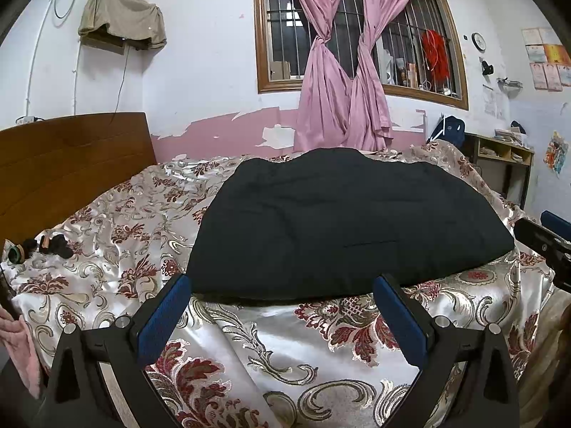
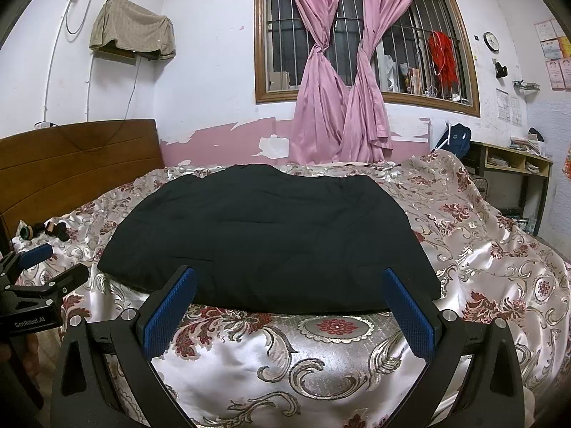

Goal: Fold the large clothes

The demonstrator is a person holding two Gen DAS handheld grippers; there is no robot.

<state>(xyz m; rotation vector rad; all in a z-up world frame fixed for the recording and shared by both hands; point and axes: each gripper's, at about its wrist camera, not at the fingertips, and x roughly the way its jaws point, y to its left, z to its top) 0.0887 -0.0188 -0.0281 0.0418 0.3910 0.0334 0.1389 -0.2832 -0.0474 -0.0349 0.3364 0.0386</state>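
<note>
A large black garment (image 1: 339,221) lies flat in a folded slab on the floral satin bedspread (image 1: 285,349). It also shows in the right wrist view (image 2: 264,239). My left gripper (image 1: 283,287) is open and empty, its blue-padded fingers just short of the garment's near edge. My right gripper (image 2: 291,280) is open and empty too, at the near edge further right. The right gripper shows at the right edge of the left wrist view (image 1: 546,242). The left gripper shows at the left edge of the right wrist view (image 2: 35,274).
A wooden headboard (image 1: 64,171) stands at the left. Small dark items (image 1: 46,244) lie on the bedspread near it. Pink curtains (image 1: 339,71) hang over a barred window behind the bed. A wooden shelf unit (image 1: 503,157) stands at the far right.
</note>
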